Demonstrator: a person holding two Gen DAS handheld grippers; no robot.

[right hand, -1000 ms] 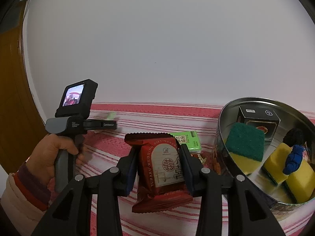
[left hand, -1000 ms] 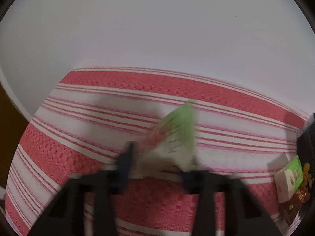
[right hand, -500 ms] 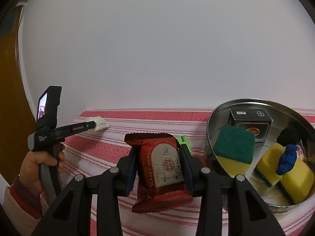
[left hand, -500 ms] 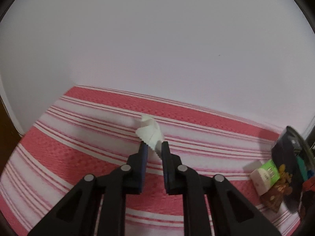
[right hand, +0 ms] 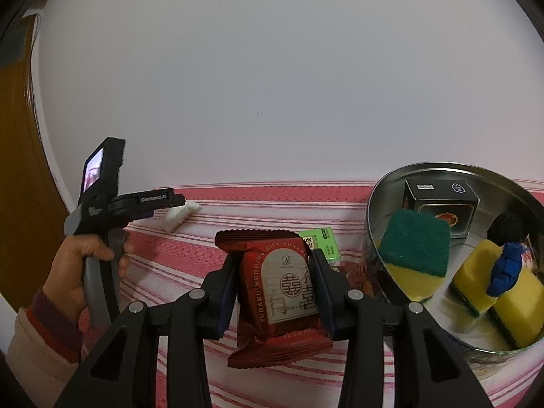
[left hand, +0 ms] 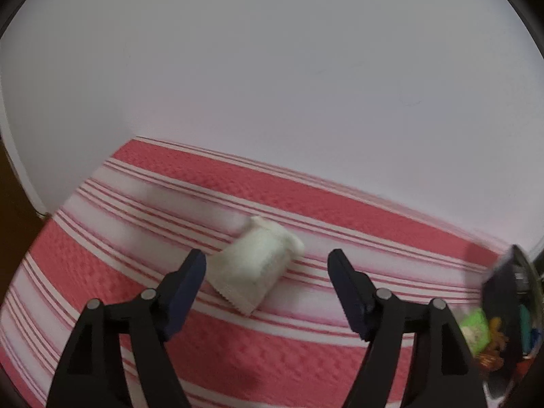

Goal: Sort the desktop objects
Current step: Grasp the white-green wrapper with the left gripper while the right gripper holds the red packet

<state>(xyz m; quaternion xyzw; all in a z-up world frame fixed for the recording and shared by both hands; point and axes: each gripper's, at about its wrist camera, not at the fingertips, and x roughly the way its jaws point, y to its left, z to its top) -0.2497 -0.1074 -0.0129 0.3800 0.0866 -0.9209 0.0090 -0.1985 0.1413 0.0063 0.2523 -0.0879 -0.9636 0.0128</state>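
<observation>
My left gripper point(left hand: 267, 270), jaws just opened, leaves the white sachet point(left hand: 253, 265) lying free on the bench point(left hand: 306, 346) between them; my right gripper point(right hand: 273, 280) clamps the red packet point(right hand: 280, 292).

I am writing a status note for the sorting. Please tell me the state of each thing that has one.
left gripper: jaws just opened, holding nothing
white packet: released, lying on striped cloth
right gripper: shut on red snack packet
round tin: open, holding sponges and a black box
green packet: lying beside tin
</observation>
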